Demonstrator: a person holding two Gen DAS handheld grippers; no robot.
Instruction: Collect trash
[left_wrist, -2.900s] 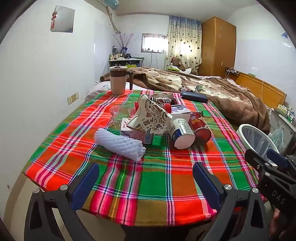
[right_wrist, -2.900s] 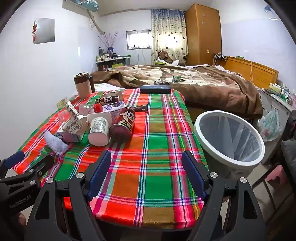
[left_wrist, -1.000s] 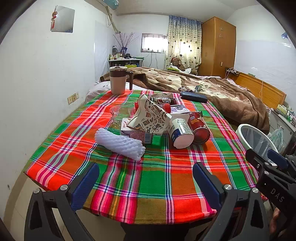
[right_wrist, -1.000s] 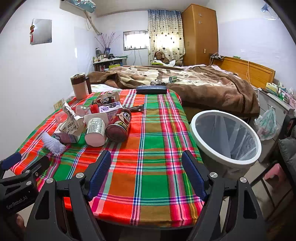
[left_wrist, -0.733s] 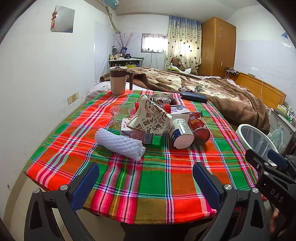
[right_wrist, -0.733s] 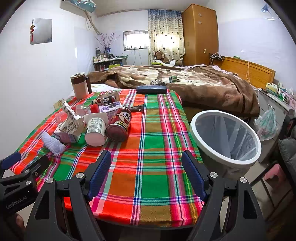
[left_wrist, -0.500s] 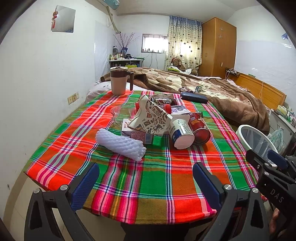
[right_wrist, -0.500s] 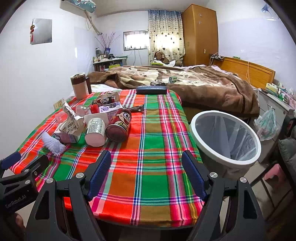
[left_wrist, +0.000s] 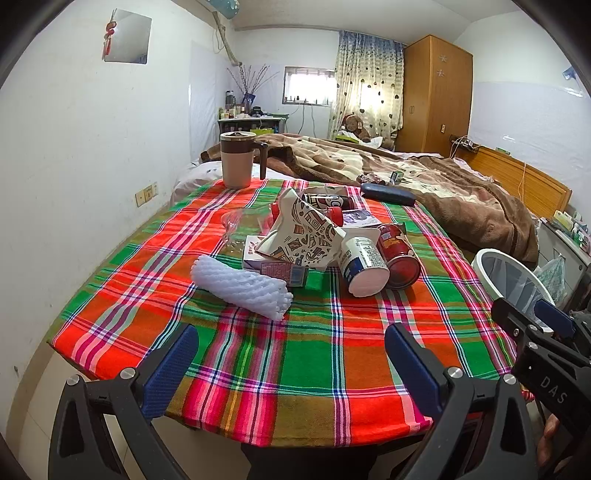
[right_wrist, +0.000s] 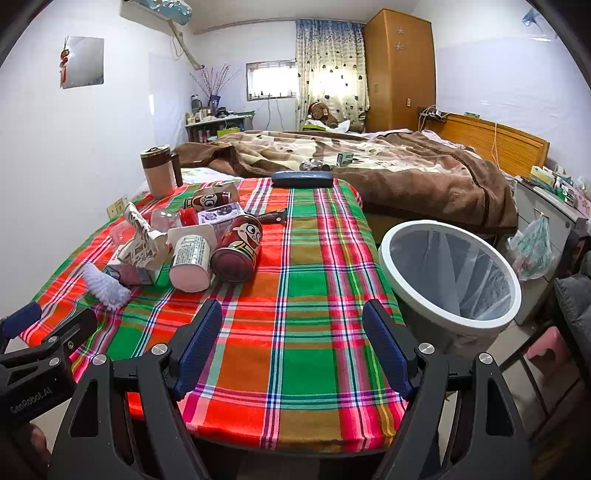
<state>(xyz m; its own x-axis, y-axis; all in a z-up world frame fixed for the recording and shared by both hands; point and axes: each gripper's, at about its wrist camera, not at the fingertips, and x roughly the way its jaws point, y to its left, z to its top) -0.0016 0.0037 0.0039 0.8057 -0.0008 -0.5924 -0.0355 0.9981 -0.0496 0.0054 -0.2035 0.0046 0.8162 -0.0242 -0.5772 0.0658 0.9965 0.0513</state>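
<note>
Beyond both spread, empty tools (left_wrist: 290, 354) (right_wrist: 291, 332), trash pile (left_wrist: 306, 240) lies well apart.

Daylight flooded through curtained window (right_wrist: 271, 79) at upper centre; room bright, sharp; fisheye edges bent, corners black.

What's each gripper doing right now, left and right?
Left gripper: open, empty, short of the table.
Right gripper: open, empty, over the table's near edge.
</note>
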